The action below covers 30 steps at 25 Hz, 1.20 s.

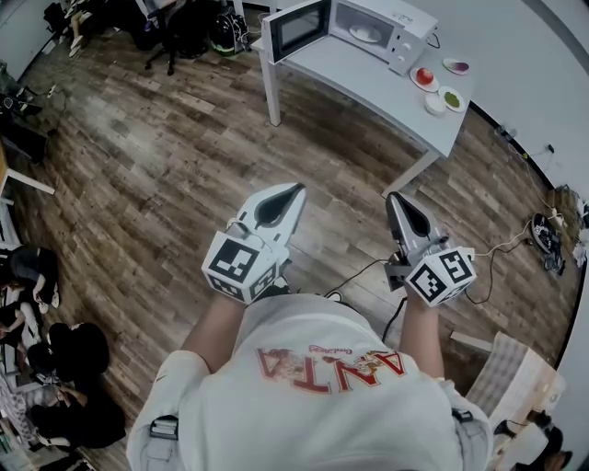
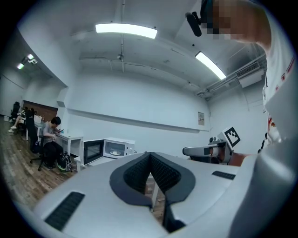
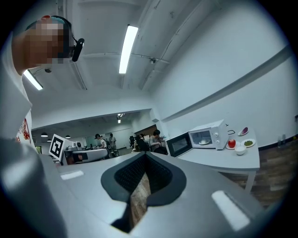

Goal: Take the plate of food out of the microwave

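Observation:
The white microwave [image 1: 368,32] stands on a white table [image 1: 368,87] far ahead, with its door [image 1: 299,28] swung open to the left. A white plate of food [image 1: 365,34] lies inside it. I stand well back on the wood floor. My left gripper [image 1: 293,191] and right gripper [image 1: 394,198] are held side by side at waist height, both shut and empty, pointing toward the table. The left gripper view shows the microwave [image 2: 116,148] small beyond the touching jaws. The right gripper view shows the microwave [image 3: 207,136] and the plate [image 3: 203,142] inside.
To the right of the microwave sit a plate with something red [image 1: 424,76], a dish of green food [image 1: 451,97], a small white bowl [image 1: 434,104] and a purple-topped dish [image 1: 456,65]. Cables [image 1: 515,244] trail on the floor at right. People sit at desks at the left [image 1: 28,276].

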Each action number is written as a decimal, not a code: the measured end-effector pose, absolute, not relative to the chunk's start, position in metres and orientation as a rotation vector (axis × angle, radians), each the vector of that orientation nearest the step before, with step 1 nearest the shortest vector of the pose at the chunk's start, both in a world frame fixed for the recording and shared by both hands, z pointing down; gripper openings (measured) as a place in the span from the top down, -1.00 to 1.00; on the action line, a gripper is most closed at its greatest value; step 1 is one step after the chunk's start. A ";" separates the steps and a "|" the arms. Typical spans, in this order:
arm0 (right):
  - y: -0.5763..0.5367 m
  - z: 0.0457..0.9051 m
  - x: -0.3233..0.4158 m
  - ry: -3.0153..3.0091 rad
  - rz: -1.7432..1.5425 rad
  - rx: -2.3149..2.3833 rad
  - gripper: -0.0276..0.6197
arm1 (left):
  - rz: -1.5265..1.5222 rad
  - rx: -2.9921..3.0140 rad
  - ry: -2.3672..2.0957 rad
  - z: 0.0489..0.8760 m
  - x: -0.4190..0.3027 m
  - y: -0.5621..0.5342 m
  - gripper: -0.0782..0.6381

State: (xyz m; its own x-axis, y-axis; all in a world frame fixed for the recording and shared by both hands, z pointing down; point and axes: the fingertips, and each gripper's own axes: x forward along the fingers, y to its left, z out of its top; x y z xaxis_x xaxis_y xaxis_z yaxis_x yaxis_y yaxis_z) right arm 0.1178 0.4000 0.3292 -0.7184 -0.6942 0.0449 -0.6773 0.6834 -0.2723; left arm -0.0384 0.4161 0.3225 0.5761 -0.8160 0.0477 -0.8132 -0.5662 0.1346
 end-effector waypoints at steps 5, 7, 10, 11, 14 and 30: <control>0.387 0.332 0.088 2.821 -0.457 -1.186 0.91 | -0.027 2.661 -1.388 0.325 -0.073 0.405 0.76; 0.385 0.333 0.071 2.833 -0.468 -1.188 0.91 | -0.019 2.665 -1.398 0.329 -0.090 0.400 0.76; 0.385 0.341 0.041 2.872 -0.498 -1.167 0.91 | -0.017 2.656 -1.400 0.338 -0.113 0.395 0.76; 0.385 0.343 0.032 2.886 -0.504 -1.162 0.91 | -0.023 2.650 -1.398 0.340 -0.119 0.393 0.76; 0.382 0.350 0.016 2.914 -0.526 -1.165 0.91 | -0.052 2.626 -1.395 0.345 -0.134 0.386 0.76; 0.278 0.358 0.000 2.871 -0.570 -1.080 0.91 | 0.014 2.643 -1.440 0.343 -0.145 0.308 0.76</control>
State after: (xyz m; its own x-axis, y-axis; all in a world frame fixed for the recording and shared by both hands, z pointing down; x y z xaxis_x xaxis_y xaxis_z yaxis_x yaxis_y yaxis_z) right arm -0.0005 0.2783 0.3582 -0.7600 -0.6410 0.1068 -0.6332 0.6935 -0.3436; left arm -0.1454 0.3084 0.3430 0.5439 -0.8362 0.0708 -0.8374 -0.5352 0.1111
